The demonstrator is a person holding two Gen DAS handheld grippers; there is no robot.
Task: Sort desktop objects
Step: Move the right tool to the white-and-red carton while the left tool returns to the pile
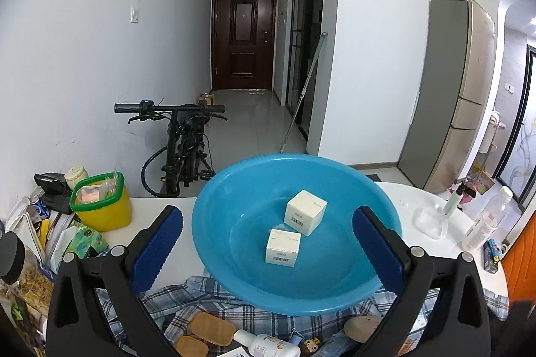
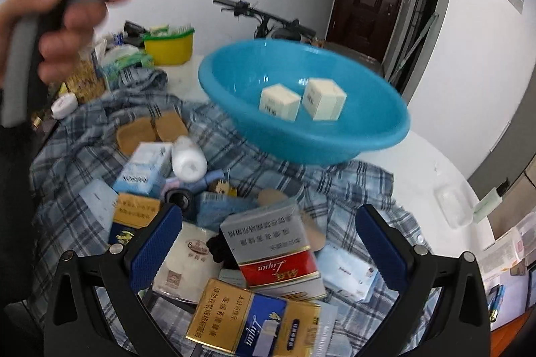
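While its two blue ribbed pads stand wide apart, the left gripper (image 1: 267,243) holds nothing and points at a round blue plastic basin (image 1: 214,243). This smooth bowl sits on the white round table (image 1: 435,206), with its near edge on a blue and white checked cloth (image 1: 201,296). Inside the basin lie two small cream cardboard cubes (image 1: 305,212), each with a barcode on one face; they are just beside each other near the bottom.

From the right wrist view, the right gripper (image 2: 268,243) is also spread open and empty. Between its pads, lower on the cloth, lies a grey and red rectangular carton (image 2: 271,243), blurred, and below it a glossy gold and blue carton (image 2: 251,320). Around them are a pale blue paper box (image 2: 144,169), a white plastic bottle (image 2: 187,159) lying on its side, and two flat oval wooden pieces (image 2: 150,129). At the upper left of this view, a hand (image 2: 63,28) grips the grey handle of the other gripper, all blurred.

Farther back on the table stands a yellow plastic tub with a green rim (image 1: 100,206), and at the right a clear plastic bottle (image 1: 485,223). A black bicycle (image 1: 177,142) leans by the white wall.
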